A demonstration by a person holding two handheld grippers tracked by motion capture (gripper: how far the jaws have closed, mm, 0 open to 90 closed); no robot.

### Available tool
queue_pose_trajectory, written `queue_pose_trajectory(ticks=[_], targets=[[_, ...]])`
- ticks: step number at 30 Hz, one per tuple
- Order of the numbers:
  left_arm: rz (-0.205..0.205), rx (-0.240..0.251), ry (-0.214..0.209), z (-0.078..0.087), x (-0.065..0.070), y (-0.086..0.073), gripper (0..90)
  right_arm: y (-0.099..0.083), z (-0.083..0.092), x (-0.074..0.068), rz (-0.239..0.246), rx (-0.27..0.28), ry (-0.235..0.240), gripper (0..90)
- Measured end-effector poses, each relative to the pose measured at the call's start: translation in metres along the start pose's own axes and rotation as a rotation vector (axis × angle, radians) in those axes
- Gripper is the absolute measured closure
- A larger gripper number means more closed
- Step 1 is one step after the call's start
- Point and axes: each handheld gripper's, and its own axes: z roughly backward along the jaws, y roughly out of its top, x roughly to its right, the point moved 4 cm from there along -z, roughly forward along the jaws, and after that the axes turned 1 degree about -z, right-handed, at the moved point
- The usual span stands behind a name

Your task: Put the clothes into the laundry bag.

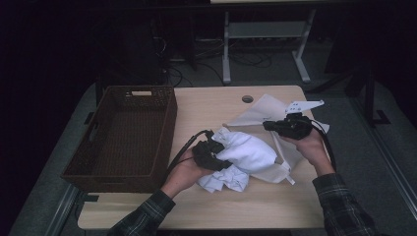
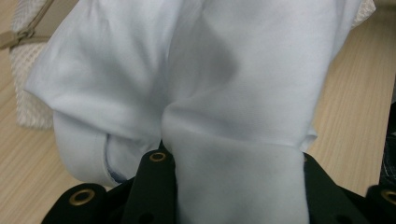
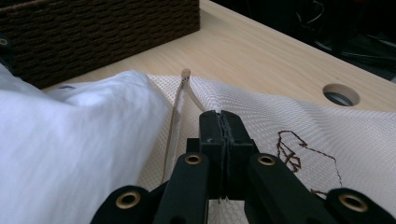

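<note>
With the left gripper clamping the white garment and the right gripper pinching the mesh bag, a slipping hem could close the bag's mouth.

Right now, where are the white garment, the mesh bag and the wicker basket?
white garment (image 1: pixel 248 150): high view, its bunched middle.
mesh bag (image 3: pixel 299 116): right gripper view, bare mesh above the stitched emblem.
wicker basket (image 1: pixel 167 125): high view, its right wall.
</note>
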Motion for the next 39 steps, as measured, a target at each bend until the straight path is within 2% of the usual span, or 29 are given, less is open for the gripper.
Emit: queue_pose_trajectory(ticks=[11,15,17,21,24,25,28,29,30,31,36,38,39], targets=[[-0.052,-0.016,-0.047,-0.015,0.013,0.005,68.1,0.003,0.001,-0.018,0.045,0.0,0.083,88.5],[-0.074,-0.017,-0.064,-0.021,0.015,0.008,68.0,0.0,0.002,-0.02,0.039,-0.001,0.109,88.5],[-0.095,-0.019,-0.068,-0.024,0.015,0.009,68.1,-0.002,0.003,-0.022,0.044,-0.005,0.126,88.5],[-0.104,-0.021,-0.075,-0.033,0.007,0.009,68.1,-0.007,0.004,-0.026,0.058,-0.027,0.135,88.5],[-0.096,-0.023,-0.057,-0.035,0.003,0.009,68.1,-0.009,0.005,-0.026,0.059,-0.034,0.135,88.5],[-0.094,-0.037,-0.028,-0.036,-0.002,0.007,68.1,-0.011,0.005,-0.025,0.06,-0.043,0.126,88.5],[-0.082,-0.041,-0.013,-0.035,-0.006,0.005,68.1,-0.013,0.005,-0.022,0.048,-0.04,0.123,88.5],[-0.06,-0.042,0.005,-0.034,-0.011,0.002,68.2,-0.013,0.005,-0.022,0.046,-0.038,0.122,88.5],[-0.06,-0.042,0.005,-0.034,-0.011,0.002,68.2,-0.013,0.005,-0.022,0.046,-0.038,0.122,88.5],[-0.033,-0.047,0.015,-0.033,-0.017,0.0,68.2,-0.012,0.004,-0.023,0.047,-0.037,0.125,88.5],[0.033,-0.051,0.051,-0.033,-0.029,-0.008,68.5,-0.013,-0.004,-0.026,0.049,-0.054,0.137,88.5],[0.045,-0.054,0.067,-0.033,-0.032,-0.009,68.7,-0.011,-0.008,-0.029,0.054,-0.062,0.139,88.5],[0.057,-0.06,0.089,-0.032,-0.037,-0.012,68.9,-0.011,-0.009,-0.03,0.057,-0.064,0.142,88.5]])
